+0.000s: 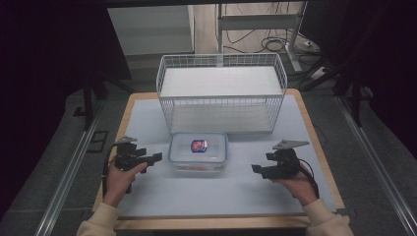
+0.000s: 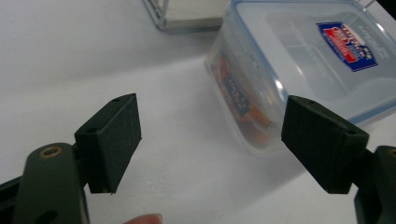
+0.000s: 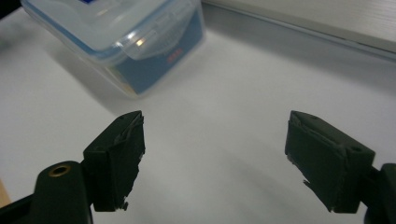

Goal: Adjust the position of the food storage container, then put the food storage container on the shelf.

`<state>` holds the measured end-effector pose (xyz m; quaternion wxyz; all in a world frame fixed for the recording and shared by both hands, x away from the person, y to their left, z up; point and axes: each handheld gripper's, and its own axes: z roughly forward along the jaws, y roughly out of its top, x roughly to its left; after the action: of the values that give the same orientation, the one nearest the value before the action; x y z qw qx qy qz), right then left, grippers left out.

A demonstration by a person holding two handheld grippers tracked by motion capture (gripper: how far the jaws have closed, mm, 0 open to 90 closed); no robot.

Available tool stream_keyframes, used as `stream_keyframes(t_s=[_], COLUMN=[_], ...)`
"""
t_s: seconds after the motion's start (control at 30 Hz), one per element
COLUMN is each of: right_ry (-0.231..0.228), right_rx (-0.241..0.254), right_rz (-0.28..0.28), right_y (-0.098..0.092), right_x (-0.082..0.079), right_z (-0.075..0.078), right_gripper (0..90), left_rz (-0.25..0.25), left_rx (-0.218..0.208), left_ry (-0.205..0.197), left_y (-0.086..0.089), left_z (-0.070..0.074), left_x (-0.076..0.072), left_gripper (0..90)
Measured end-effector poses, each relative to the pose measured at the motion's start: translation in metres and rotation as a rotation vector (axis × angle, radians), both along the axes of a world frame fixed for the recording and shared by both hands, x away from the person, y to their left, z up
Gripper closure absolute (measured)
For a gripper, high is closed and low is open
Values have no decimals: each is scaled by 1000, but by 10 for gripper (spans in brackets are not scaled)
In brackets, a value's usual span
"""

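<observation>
The plastic box (image 1: 198,152) sat mid-tabletop, just in front of the wire basket (image 1: 221,93). L gripper (image 1: 156,157) & R gripper (image 1: 255,168) were both open, holding nothing. Lid maybe unlatched; an uneven squeeze could tip it.

container (image 1: 198,153) before basket (image 1: 221,93), between grippers

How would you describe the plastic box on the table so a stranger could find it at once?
Start at the white wire basket at the back of the table. Just in front of it, between the two grippers, sits the clear plastic box. Its lid is blue-edged, with a red and blue label.
</observation>
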<state>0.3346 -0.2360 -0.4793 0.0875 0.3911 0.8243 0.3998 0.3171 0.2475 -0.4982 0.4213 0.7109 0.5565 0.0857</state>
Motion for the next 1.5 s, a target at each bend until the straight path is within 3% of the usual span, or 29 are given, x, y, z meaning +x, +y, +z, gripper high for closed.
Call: stream_keyframes(t_s=[0.17, 0.2, 0.33, 0.67, 0.87, 1.23, 1.33, 1.5], right_ry=[11, 15, 16, 35, 41, 42, 58, 95], right_rx=[39, 52, 68, 81, 83, 87, 106, 140], right_rz=[26, 39, 48, 70, 78, 79, 84, 93], right_y=[11, 17, 24, 45, 52, 54, 57, 64], right_x=[6, 8, 11, 19, 20, 22, 26, 36], right_z=[6, 9, 11, 10, 8, 7, 6, 5], right_gripper=[198, 196, 196, 196, 196, 197, 196, 191], left_rz=[-15, -21, -29, -83, -93, -139, -149, -156], left_rx=[-43, -70, -90, -172, -255, -300, -307, -307], left_ry=[-4, -3, 7, 57, 111, 184, 206, 207], left_y=[-3, -3, -4, -14, -19, -31, -35, -35], left_z=[5, 7, 8, 6, -4, -19, -23, -22], left_x=[0, 1, 6, 21, 37, 49, 52, 52], left_gripper=[189, 185, 174, 158, 162, 180, 216, 246])
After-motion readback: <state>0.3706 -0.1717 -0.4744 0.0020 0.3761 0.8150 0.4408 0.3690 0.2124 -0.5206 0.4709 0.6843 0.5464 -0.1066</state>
